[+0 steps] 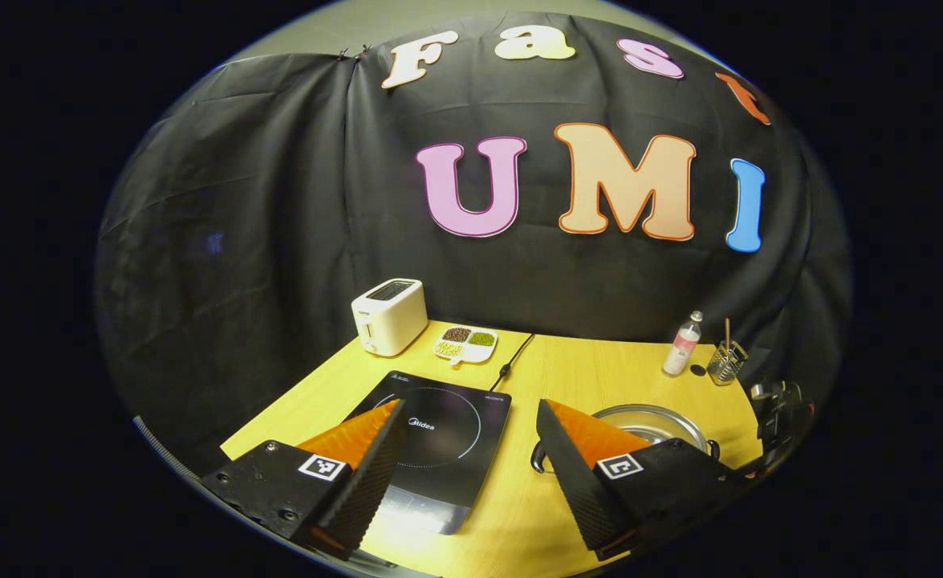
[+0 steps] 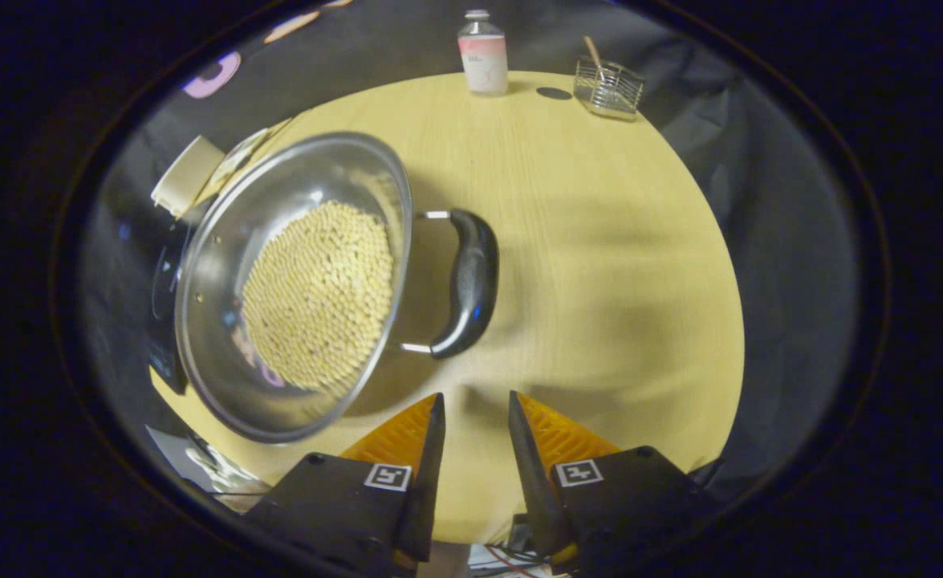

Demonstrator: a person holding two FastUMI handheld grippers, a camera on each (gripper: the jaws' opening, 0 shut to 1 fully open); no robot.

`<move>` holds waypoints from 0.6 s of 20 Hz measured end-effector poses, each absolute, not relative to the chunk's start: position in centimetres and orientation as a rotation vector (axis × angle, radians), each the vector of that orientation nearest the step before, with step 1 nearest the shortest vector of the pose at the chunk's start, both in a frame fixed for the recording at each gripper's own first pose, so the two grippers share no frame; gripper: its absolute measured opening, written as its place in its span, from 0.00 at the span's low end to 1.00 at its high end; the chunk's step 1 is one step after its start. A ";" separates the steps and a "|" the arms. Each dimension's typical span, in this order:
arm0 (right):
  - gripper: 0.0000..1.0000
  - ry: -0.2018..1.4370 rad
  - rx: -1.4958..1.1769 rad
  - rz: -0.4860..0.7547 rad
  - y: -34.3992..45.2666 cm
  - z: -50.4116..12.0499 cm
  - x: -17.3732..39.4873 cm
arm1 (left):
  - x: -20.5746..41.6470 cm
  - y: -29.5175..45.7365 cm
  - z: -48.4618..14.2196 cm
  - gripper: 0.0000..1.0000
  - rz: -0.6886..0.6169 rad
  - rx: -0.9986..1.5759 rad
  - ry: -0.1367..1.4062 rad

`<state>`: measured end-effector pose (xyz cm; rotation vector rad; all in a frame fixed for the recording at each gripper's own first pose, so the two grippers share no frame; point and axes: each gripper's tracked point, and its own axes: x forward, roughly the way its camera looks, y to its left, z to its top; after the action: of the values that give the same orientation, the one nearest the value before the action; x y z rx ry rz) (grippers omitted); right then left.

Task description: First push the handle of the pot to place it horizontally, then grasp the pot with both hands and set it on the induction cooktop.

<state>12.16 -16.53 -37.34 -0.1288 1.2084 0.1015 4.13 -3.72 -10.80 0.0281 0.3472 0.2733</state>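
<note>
Both jaws apart, holding nothing

Left gripper view faces the wall; right gripper view looks down on the table (image 2: 599, 241).

Black cloth wall (image 1: 278, 201), pale ceiling strip above, light wooden table (image 1: 599, 369), dim surroundings

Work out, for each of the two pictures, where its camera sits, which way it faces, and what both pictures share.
Left gripper view: rides on the left gripper, held level above the table's near edge, facing the booth wall across the cooktop and toaster; its own two fingers show, spread wide.
Right gripper view: rides on the right gripper, tilted steeply down over the table, facing the pot and its handle; its own fingers show, a narrow gap between them.
Shared: pot, bottle, wire holder, table.
</note>
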 end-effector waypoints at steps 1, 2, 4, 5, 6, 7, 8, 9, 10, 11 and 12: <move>0.51 1.217 -0.098 0.104 -16.4 -37.5 11.6 | 4.2 -3.6 -11.1 0.98 0.272 0.026 0.352; 0.41 1.217 -0.068 0.098 -16.6 -37.5 11.2 | 4.3 -3.6 -11.5 0.98 0.267 0.024 0.358; 0.50 1.211 -0.028 0.091 -17.2 -36.4 11.0 | 4.5 -3.5 -12.7 0.98 0.256 0.035 0.382; 0.57 1.205 0.000 0.085 -17.5 -35.9 11.1 | 4.6 -3.3 -13.5 0.98 0.250 0.044 0.398; 0.50 1.201 0.043 0.091 -17.5 -34.9 10.8 | 4.7 -3.2 -14.2 0.98 0.242 0.055 0.419; 0.58 1.191 0.087 0.096 -17.3 -34.3 10.9 | 4.9 -3.2 -15.0 0.98 0.229 0.063 0.436; 0.63 1.182 0.122 0.101 -17.1 -34.0 10.9 | 5.1 -3.5 -15.7 0.98 0.210 0.061 0.455; 0.71 1.174 0.139 0.104 -17.0 -33.7 11.0 | 5.4 -3.8 -16.7 0.98 0.186 0.049 0.476; 0.75 1.165 0.149 0.107 -17.0 -33.2 11.0 | 5.7 -4.2 -17.8 0.98 0.163 0.029 0.502; 0.82 1.158 0.158 0.110 -16.9 -32.8 11.2 | 5.9 -4.5 -19.0 0.98 0.144 0.009 0.533; 0.87 1.148 0.171 0.114 -16.8 -32.2 11.4 | 6.3 -4.9 -20.2 0.98 0.127 -0.012 0.565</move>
<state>11.42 -16.78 -32.22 0.1709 1.1483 0.1142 6.30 -4.93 -20.17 -0.0124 0.5651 0.1271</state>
